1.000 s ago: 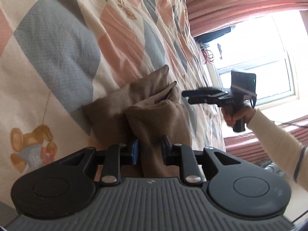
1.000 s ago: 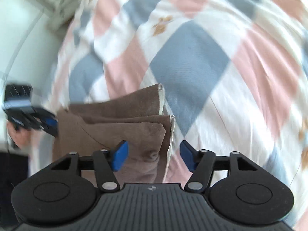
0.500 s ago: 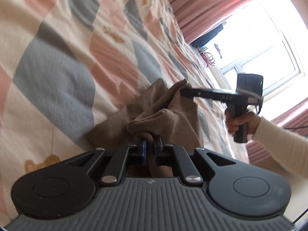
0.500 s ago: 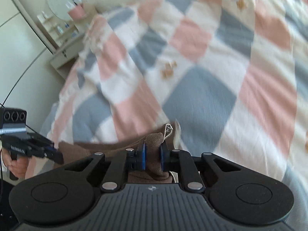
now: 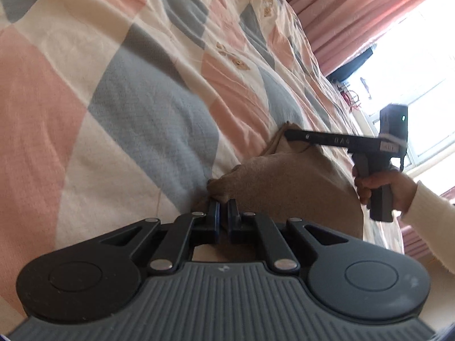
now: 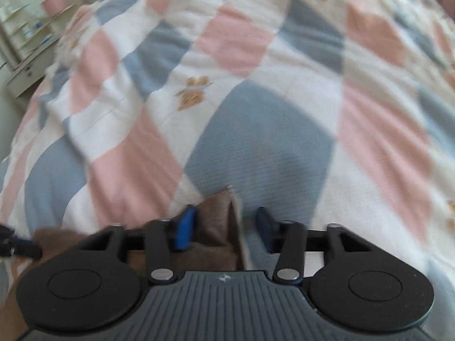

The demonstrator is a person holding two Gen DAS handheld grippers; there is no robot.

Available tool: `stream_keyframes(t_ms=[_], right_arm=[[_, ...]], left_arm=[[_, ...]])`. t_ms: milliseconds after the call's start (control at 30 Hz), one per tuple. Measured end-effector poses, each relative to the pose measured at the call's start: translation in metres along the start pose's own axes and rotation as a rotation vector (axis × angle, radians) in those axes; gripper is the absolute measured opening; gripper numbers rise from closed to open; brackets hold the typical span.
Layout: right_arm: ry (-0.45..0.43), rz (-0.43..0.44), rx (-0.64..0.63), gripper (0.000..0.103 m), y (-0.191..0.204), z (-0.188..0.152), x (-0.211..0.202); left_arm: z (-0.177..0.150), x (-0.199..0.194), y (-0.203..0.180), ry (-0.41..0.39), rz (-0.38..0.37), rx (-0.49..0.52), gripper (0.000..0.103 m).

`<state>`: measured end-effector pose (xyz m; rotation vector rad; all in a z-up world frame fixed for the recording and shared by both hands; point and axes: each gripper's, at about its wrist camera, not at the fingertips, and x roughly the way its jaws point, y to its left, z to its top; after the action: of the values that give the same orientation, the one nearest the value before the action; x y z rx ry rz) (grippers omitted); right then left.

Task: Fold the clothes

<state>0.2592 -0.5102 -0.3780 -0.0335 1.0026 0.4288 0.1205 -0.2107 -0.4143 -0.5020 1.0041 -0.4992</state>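
Left gripper point(image 5: 223, 218) pinched nearly closed on a corner of the brown fleece garment point(image 5: 287, 187), folded and bunched on the pink, grey and cream checked bedspread point(image 5: 128, 91). Right gripper point(image 6: 224, 227) jaws spread wide, straddling the garment's other corner, gripping nothing. Person's hand point(image 5: 384, 187) grips its handle.

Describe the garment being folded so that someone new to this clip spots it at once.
Start from the bed cover, checked in pink, grey-blue and cream with small bear prints. On it lies a single brown garment, plain and soft-looking, pinched at one edge by the left gripper, while the right gripper stands open around another corner. It is the only solid-coloured, unpatterned fabric there.
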Motion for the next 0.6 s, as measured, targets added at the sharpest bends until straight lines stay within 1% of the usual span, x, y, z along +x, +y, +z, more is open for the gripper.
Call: stream_keyframes(t_ms=[100, 167, 200, 267, 333, 367, 433, 533, 600], right_arm=[[-0.14, -0.06, 0.072, 0.05, -0.003, -0.008, -0.048], [-0.237, -0.069, 0.151, 0.051, -0.003, -0.026, -0.083], [-0.276, -0.06, 0.182, 0.051, 0.002, -0.038, -0.097], [-0.322, -0.006, 0.194, 0.051, 0.021, -0.065, -0.112], [-0.315, 0.003, 0.15, 0.049, 0.045, -0.088, -0.106], [-0.298, -0.017, 0.131, 0.047, 0.055, -0.099, -0.097], [-0.26, -0.08, 0.115, 0.048, 0.068, -0.116, -0.073], [-0.258, -0.136, 0.133, 0.05, 0.075, -0.13, -0.048], [-0.269, -0.15, 0.14, 0.05, 0.077, -0.129, -0.049]], left_arm=[[0.001, 0.001, 0.0, 0.01, 0.013, 0.004, 0.004], [0.001, 0.001, -0.001, 0.011, 0.02, 0.013, 0.004], [0.0, 0.001, -0.002, 0.011, 0.021, 0.017, 0.004], [0.0, 0.001, -0.004, 0.011, 0.027, 0.031, 0.004], [-0.001, 0.002, -0.005, 0.011, 0.033, 0.043, 0.004], [-0.001, 0.002, -0.006, 0.011, 0.037, 0.051, 0.004], [0.0, 0.001, -0.009, 0.014, 0.045, 0.059, 0.004], [0.007, -0.01, -0.016, 0.014, 0.057, 0.058, 0.004], [0.016, -0.024, -0.028, -0.018, 0.065, 0.091, 0.002]])
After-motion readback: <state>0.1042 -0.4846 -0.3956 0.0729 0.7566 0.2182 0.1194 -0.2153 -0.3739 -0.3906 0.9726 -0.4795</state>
